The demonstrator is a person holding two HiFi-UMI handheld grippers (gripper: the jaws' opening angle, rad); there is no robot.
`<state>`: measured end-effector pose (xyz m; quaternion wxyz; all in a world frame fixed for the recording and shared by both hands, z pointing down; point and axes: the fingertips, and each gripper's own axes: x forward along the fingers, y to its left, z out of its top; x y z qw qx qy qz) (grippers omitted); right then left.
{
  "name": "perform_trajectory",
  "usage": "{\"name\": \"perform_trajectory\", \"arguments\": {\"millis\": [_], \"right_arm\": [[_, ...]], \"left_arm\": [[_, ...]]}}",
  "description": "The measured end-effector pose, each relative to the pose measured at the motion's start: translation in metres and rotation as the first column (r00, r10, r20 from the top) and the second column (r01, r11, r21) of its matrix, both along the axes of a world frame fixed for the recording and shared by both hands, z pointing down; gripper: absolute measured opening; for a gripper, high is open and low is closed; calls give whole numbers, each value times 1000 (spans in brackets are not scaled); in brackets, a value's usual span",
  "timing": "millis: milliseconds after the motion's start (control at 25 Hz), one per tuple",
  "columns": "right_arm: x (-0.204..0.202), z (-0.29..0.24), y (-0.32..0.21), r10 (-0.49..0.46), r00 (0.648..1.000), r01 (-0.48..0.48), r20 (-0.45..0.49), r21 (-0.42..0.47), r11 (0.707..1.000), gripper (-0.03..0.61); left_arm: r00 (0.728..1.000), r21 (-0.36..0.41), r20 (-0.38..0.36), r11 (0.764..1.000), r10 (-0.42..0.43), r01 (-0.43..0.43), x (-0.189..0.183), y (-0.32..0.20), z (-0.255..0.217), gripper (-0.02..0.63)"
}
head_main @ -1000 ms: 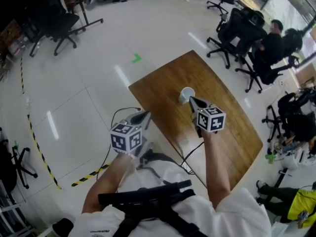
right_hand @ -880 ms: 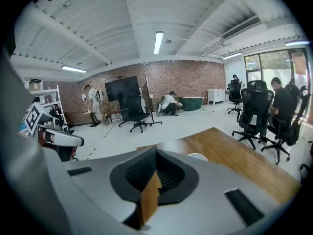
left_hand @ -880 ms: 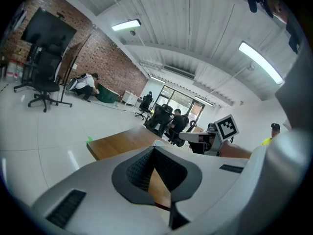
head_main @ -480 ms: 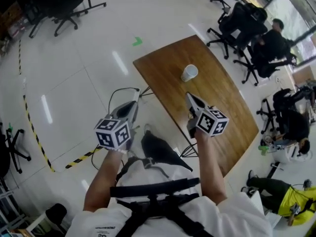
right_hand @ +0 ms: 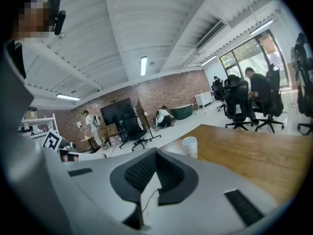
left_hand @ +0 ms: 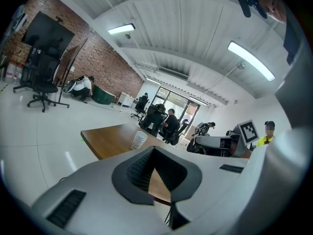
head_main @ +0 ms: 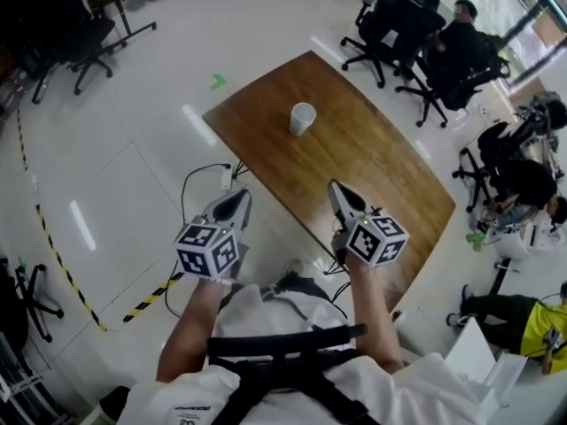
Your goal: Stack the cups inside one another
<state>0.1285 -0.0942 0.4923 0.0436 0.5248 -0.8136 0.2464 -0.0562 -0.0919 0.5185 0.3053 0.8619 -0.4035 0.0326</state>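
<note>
From the head view, the person has backed away. A second ago the right gripper [head_main: 340, 200] was right at the cup [head_main: 302, 118]; now it is well apart from it, with its jaws together and nothing in them. The left gripper [head_main: 236, 205] has drawn back as well and hangs over the floor [head_main: 133, 149], just off the near edge of the table [head_main: 381, 166]. The cup stands alone and upright toward the table's far end, back from every edge. No loose cup shows anywhere on the wood, so I'd judge the stacking done and this the retreat.

The left gripper view shows its jaws meeting at the tip, with nothing between them. Past them the cup [left_hand: 139, 140] sits on the tabletop [left_hand: 105, 138]. Its rim looks banded, as nested cups would look, but it is too small to be sure.

The right gripper view shows the same thing — jaws closed and empty, and the cup [right_hand: 190, 146] well ahead on bare wood [right_hand: 244, 155].

There is plenty of room for moving. The wide floor on the left is open, though a cable [head_main: 199, 177] trails near the table's near corner — something to step around. Office chairs [head_main: 390, 25] with seated people crowd the far right side, so I'd call the left and the near side the clear way out.
</note>
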Motion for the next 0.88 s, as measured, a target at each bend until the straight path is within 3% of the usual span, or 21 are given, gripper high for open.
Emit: {"name": "perform_trajectory", "arguments": {"millis": [200, 400, 600, 880], "right_arm": [[39, -7, 11, 19, 1000, -19, 8, 46, 999, 0], [55, -13, 12, 6, 1000, -7, 4, 76, 997, 0], [62, -13, 7, 10, 999, -13, 33, 70, 997, 0], [53, -6, 9, -6, 1000, 6, -15, 25, 1000, 0]], "left_arm": [[999, 46, 18, 998, 35, -36, 51, -2, -23, -8], [999, 43, 7, 998, 40, -40, 75, -2, -28, -8], [999, 44, 8, 998, 36, -36, 83, -3, -30, -8], [1000, 36, 5, 999, 12, -12, 70, -2, -28, -8]]}}
